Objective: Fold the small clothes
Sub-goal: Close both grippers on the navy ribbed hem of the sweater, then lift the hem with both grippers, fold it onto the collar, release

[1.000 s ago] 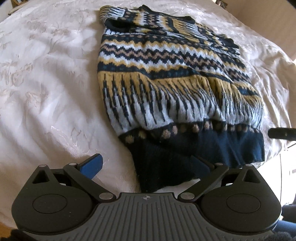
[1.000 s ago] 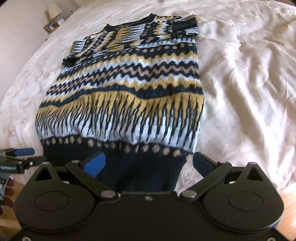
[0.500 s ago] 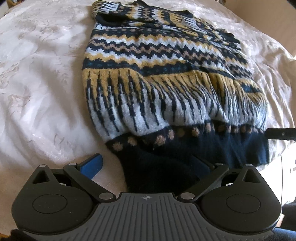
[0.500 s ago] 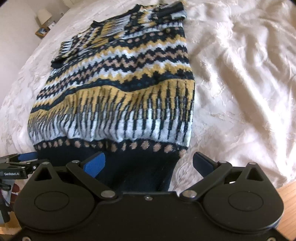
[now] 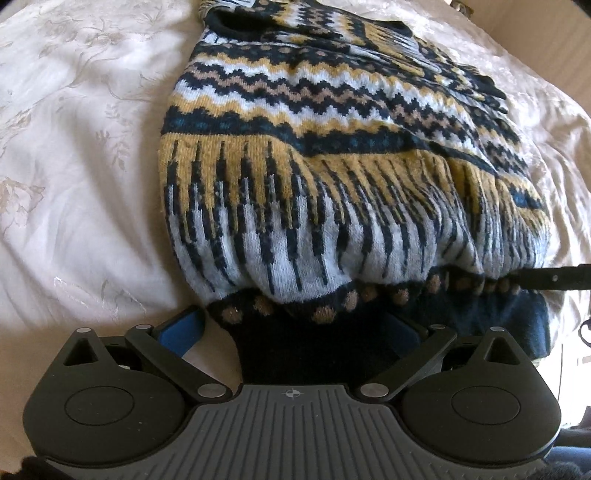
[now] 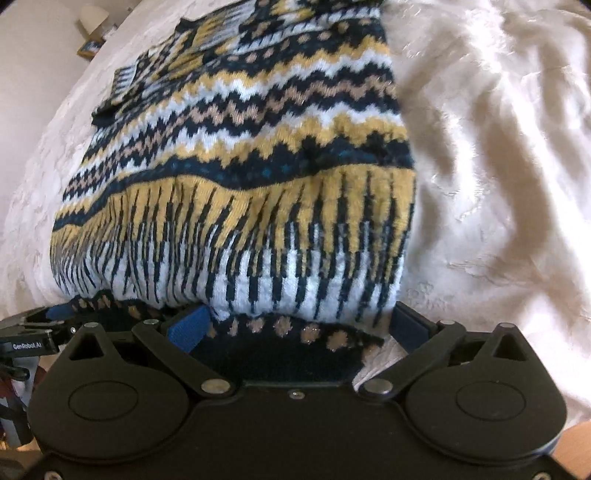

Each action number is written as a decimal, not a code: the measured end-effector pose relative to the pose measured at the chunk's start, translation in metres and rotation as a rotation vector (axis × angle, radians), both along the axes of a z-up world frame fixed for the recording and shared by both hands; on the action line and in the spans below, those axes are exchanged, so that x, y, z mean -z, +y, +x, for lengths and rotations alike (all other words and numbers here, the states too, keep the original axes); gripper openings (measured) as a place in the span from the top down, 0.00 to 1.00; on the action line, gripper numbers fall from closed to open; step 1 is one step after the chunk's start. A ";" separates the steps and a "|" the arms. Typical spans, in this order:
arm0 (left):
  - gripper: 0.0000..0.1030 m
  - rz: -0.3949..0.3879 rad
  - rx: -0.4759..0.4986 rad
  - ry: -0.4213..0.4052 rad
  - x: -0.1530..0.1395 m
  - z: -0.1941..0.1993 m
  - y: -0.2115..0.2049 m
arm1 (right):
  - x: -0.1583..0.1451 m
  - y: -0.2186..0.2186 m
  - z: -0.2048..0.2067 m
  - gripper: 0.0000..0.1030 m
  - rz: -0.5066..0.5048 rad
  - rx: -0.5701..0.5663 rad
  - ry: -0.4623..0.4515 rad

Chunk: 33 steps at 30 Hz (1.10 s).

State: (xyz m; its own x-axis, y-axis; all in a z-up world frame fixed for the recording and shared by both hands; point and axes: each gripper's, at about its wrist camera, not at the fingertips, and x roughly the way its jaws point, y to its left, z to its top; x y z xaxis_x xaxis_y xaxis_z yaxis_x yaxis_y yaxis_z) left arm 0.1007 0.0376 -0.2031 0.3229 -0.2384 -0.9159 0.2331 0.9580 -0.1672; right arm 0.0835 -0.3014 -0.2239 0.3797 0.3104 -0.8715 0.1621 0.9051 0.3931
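Note:
A knitted sweater (image 5: 332,155) with navy, yellow, white and tan zigzag bands lies on a cream bedspread (image 5: 74,184), neck end far from me. It also shows in the right wrist view (image 6: 258,184). Its navy hem (image 5: 314,343) lies between the spread fingers of my left gripper (image 5: 291,328), at the hem's left corner. My right gripper (image 6: 299,325) is open too, with the hem's right corner (image 6: 280,354) between its blue pads. The fabric bunches up above both grippers. The left gripper also appears at the left edge of the right wrist view (image 6: 33,332).
The cream embroidered bedspread (image 6: 498,184) spreads wrinkled on both sides of the sweater. A bedside table with a lamp (image 6: 92,22) stands far left. Wooden floor (image 6: 576,446) shows at the bottom right, past the bed's edge.
Both grippers have moved forward onto the hem, so the sweater looms larger. The lower part of the sweater has bunched up and now overhangs the navy hem band.

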 end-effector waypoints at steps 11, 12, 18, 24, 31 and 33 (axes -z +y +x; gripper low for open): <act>0.01 -0.026 0.023 0.005 0.000 -0.005 0.009 | -0.005 -0.004 -0.011 0.26 0.035 0.023 0.025; 0.01 -0.032 0.015 0.008 -0.001 -0.004 0.010 | -0.006 -0.006 -0.012 0.29 0.044 0.040 0.032; 0.06 -0.065 -0.071 0.019 -0.002 -0.002 0.013 | -0.005 -0.016 -0.024 0.55 0.101 0.115 0.042; 0.61 -0.088 -0.023 0.017 -0.011 -0.007 0.017 | -0.016 -0.006 -0.036 0.81 0.096 0.134 -0.008; 0.89 -0.144 0.034 -0.023 -0.023 -0.018 0.017 | -0.036 0.002 -0.049 0.81 0.084 0.179 -0.071; 0.89 -0.163 0.030 -0.044 -0.028 -0.020 0.019 | -0.041 0.003 -0.052 0.81 0.079 0.189 -0.084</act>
State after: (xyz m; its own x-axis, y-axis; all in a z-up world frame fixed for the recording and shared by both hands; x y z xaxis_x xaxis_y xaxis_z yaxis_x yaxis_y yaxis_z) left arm 0.0808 0.0564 -0.1752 0.3528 -0.3923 -0.8495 0.2714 0.9118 -0.3083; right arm 0.0315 -0.2984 -0.1830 0.5077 0.2933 -0.8101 0.2894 0.8275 0.4810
